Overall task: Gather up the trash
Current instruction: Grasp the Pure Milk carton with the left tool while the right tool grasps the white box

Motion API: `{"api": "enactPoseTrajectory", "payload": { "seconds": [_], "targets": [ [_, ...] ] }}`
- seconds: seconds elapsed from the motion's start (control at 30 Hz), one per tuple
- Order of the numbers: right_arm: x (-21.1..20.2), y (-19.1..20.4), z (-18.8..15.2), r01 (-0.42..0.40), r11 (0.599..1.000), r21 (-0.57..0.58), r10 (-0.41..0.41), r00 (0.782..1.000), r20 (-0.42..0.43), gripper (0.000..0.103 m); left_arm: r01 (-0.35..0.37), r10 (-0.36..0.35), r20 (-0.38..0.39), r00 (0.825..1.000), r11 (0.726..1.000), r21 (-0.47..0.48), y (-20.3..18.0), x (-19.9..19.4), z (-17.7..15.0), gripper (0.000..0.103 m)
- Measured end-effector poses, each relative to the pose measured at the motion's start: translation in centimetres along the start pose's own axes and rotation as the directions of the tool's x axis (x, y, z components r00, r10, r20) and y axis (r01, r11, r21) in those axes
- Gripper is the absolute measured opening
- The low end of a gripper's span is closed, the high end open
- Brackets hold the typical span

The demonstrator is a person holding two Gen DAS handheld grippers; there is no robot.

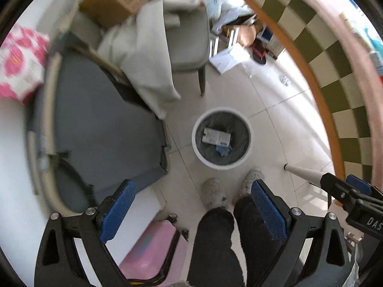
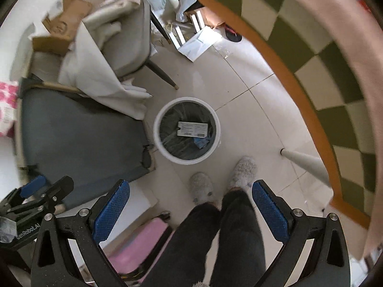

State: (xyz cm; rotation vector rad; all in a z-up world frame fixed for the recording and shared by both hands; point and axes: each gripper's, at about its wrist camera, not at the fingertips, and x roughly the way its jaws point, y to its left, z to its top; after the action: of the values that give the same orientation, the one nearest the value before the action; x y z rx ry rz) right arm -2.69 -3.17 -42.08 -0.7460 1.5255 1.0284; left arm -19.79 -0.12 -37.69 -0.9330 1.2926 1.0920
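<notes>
A white round trash bin with a dark liner stands on the tiled floor; it also shows in the right wrist view. Inside lie a flat white packet and a small blue scrap. My left gripper is open and empty, held high above the floor, nearer than the bin. My right gripper is open and empty at about the same height. Each gripper shows at the edge of the other's view: the right one and the left one.
A grey padded seat and a chair draped with white cloth stand left of the bin. Cardboard, papers and clutter lie at the back. A checkered table edge curves on the right. The person's slippered feet and a pink case are below.
</notes>
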Motion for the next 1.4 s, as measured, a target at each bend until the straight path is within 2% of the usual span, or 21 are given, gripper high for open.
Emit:
{"api": "enactPoseTrajectory", "payload": {
  "seconds": [0.07, 0.17, 0.27, 0.4, 0.43, 0.5, 0.6, 0.67, 0.77, 0.8, 0.97, 1.1, 1.13, 1.17, 1.27, 1.3, 1.4],
  "targets": [
    [-3.4, -0.5, -0.2, -0.035, 0.999, 0.031, 0.035, 0.999, 0.022, 0.103, -0.007, 0.007, 0.04, 0.999, 1.0, 0.009, -0.7, -2.8, 0.5, 0.099],
    [-8.4, -2.1, 0.2, -0.067, 0.995, 0.077, 0.061, 0.995, 0.077, 0.103, 0.029, -0.031, 0.097, 0.995, 0.999, 0.025, -2.4, -6.6, 2.4, 0.099],
    [-13.6, -5.2, 1.6, -0.066, 0.99, 0.125, 0.048, 0.989, 0.141, 0.103, 0.034, -0.044, 0.15, 0.988, 0.997, 0.067, -5.8, -9.7, 4.8, 0.099],
    [-19.8, -10.8, 4.7, 0.052, 0.988, 0.146, -0.081, 0.976, 0.201, 0.103, 0.049, -0.072, 0.181, 0.981, 0.99, 0.129, -12.3, -12.9, 8.3, 0.099],
    [-21.5, -12.5, 5.9, 0.108, 0.984, 0.14, -0.137, 0.966, 0.217, 0.103, 0.051, -0.078, 0.184, 0.98, 0.988, 0.146, -13.8, -13.3, 9.1, 0.103],
    [-23.9, -15.4, 8.4, 0.202, 0.971, 0.126, -0.227, 0.946, 0.232, 0.103, 0.032, -0.066, 0.195, 0.979, 0.984, 0.173, -17.9, -13.7, 11.2, 0.103],
    [-26.2, -20.5, 13.0, 0.338, 0.934, 0.113, -0.356, 0.904, 0.237, 0.103, -0.025, -0.014, 0.22, 0.975, 0.985, 0.171, -23.5, -14.2, 14.2, 0.103],
    [-26.3, -24.4, 16.9, 0.404, 0.91, 0.095, -0.415, 0.884, 0.213, 0.103, -0.081, 0.043, 0.236, 0.971, 0.985, 0.153, -27.0, -13.9, 16.0, 0.103],
    [-24.6, -28.1, 21.4, 0.458, 0.888, 0.039, -0.458, 0.874, 0.165, 0.103, -0.177, 0.138, 0.247, 0.959, 0.974, 0.142, -31.4, -12.7, 18.6, 0.103],
    [-24.0, -28.5, 22.2, 0.466, 0.885, 0.02, -0.463, 0.873, 0.152, 0.103, -0.191, 0.153, 0.242, 0.958, 0.971, 0.142, -32.5, -12.2, 19.3, 0.103],
    [-19.2, -30.8, 26.1, 0.432, 0.893, -0.131, -0.43, 0.902, 0.044, 0.103, -0.21, 0.184, 0.176, 0.967, 0.967, 0.143, -35.8, -9.8, 21.8, 0.103],
    [-16.3, -31.9, 26.6, 0.356, 0.923, -0.144, -0.36, 0.933, -0.001, 0.103, -0.193, 0.176, 0.116, 0.978, 0.969, 0.152, -37.9, -8.3, 22.7, 0.103],
    [-16.2, -32.4, 26.7, 0.336, 0.933, -0.132, -0.339, 0.941, 0.004, 0.098, -0.174, 0.16, 0.098, 0.982, 0.973, 0.155, -38.5, -8.0, 22.9, 0.103],
    [-16.3, -33.1, 26.8, 0.315, 0.943, -0.106, -0.316, 0.949, 0.003, 0.087, -0.144, 0.133, 0.076, 0.988, 0.977, 0.156, -39.1, -7.7, 23.1, 0.103],
    [-17.7, -35.6, 26.7, 0.242, 0.97, 0.01, -0.242, 0.97, 0.015, 0.082, -0.028, 0.028, 0.001, 1.0, 0.99, 0.137, -40.9, -6.8, 23.6, 0.103],
    [-18.3, -36.6, 26.6, 0.24, 0.969, 0.051, -0.242, 0.97, 0.024, 0.082, 0.02, -0.017, -0.03, 0.999, 0.993, 0.116, -41.5, -6.4, 24.0, 0.103],
    [-20.0, -39.9, 26.0, 0.225, 0.956, 0.189, -0.237, 0.971, 0.044, 0.082, 0.1, -0.096, -0.109, 0.989, 0.994, 0.035, -43.1, -4.8, 25.0, 0.103]
  ]
}}
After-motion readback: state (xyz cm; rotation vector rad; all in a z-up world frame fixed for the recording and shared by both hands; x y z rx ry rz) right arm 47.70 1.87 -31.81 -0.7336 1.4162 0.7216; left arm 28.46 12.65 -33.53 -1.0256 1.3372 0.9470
